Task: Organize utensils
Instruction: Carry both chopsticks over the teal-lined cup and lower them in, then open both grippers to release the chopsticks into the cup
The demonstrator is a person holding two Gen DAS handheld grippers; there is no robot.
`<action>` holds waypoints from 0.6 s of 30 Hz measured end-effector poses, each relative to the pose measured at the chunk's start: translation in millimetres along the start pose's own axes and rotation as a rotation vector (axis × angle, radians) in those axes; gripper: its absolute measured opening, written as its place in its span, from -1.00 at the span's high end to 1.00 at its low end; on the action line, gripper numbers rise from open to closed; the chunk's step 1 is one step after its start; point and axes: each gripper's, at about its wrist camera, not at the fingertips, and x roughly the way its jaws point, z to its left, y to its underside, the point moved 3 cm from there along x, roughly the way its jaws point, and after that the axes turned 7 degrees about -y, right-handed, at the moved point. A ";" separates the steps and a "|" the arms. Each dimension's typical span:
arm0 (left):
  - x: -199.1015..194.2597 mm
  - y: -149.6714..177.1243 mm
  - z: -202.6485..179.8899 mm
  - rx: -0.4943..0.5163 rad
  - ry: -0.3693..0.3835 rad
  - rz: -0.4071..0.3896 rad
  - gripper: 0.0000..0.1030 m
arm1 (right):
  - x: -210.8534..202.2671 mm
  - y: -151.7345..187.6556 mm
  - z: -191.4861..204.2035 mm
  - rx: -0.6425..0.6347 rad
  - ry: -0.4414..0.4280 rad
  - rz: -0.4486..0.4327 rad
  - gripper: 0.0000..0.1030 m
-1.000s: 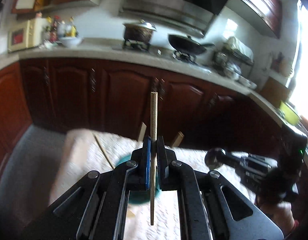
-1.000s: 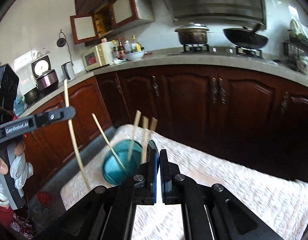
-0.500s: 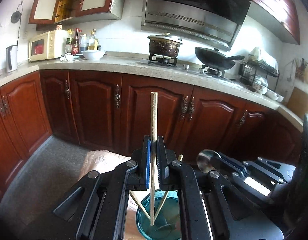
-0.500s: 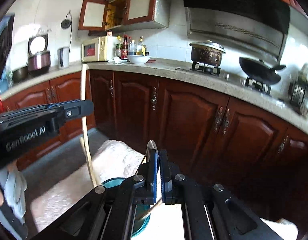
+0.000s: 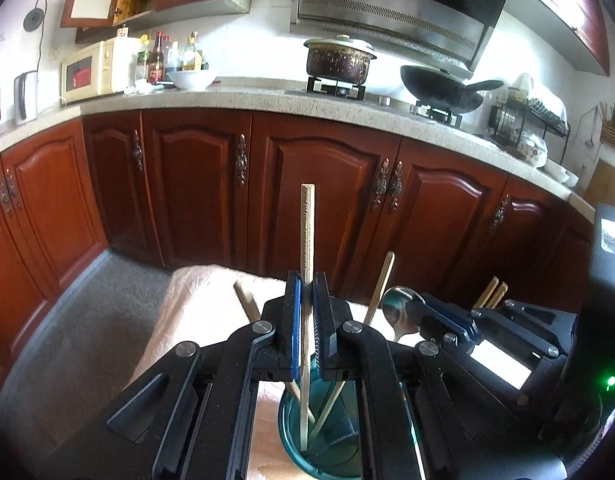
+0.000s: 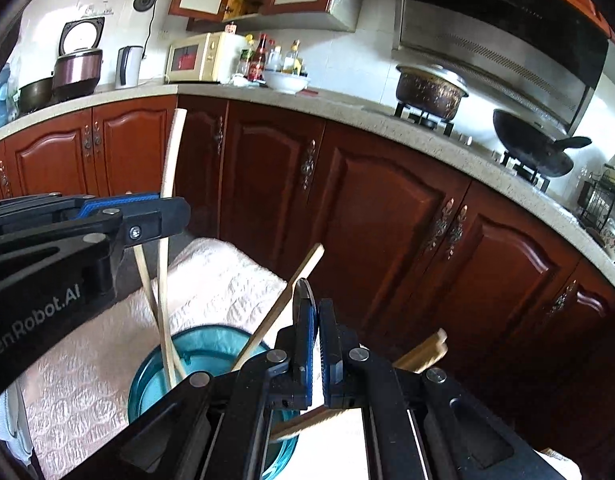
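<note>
A pale wooden chopstick [image 5: 306,240] is clamped upright between the closed blue-padded fingers of the left gripper [image 5: 306,316]. Its lower tip is seen inside the round teal glass cup [image 5: 339,432], which serves here as the landmark. The cup stands on a pale pink quilted cloth [image 6: 87,380].

The fingers of the right gripper [image 6: 317,340] are nearly closed on the thin edge of a metal spoon [image 6: 303,292]. The spoon is held above and just beside the cup.

Progress is judged as partial:
- At least two further chopsticks are already leaning inside the cup.
- The clamped chopstick is lowered into the cup but is not yet released.
- The spoon is not yet placed.
- Two flat wooden ends [image 6: 429,346] are seen beside the cup; whether they stand in the cup cannot be told.

Differences between the views:
- In the left wrist view, the spoon bowl [image 5: 399,310] is shown face-on, and the chopstick tip is seen through the glass.
- In the right wrist view, the spoon is reduced to an edge, but the cup rim [image 6: 195,332], the cloth and the left gripper [image 6: 165,218] from the side are shown.
</note>
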 end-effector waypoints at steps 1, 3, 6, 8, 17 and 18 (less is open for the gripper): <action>-0.5 2.7 -0.5 0.003 0.000 0.004 0.92 | 0.2 2.8 0.5 0.002 -0.004 0.005 0.95; -2.0 8.1 -1.2 0.008 -0.004 0.010 0.92 | 0.4 8.2 1.4 0.008 -0.020 0.017 0.95; -1.2 15.5 -0.4 0.001 -0.005 0.032 0.92 | -0.1 14.1 3.5 0.003 -0.029 0.032 0.95; -1.3 20.3 0.7 -0.003 -0.007 0.042 0.92 | -0.2 18.0 5.6 -0.005 -0.033 0.040 0.95; -0.1 32.3 2.2 -0.012 -0.017 0.066 0.92 | 7.4 36.6 5.9 0.027 -0.078 0.105 0.93; -0.1 32.1 2.8 -0.016 -0.015 0.068 0.92 | 8.6 38.1 6.1 0.027 -0.082 0.111 0.93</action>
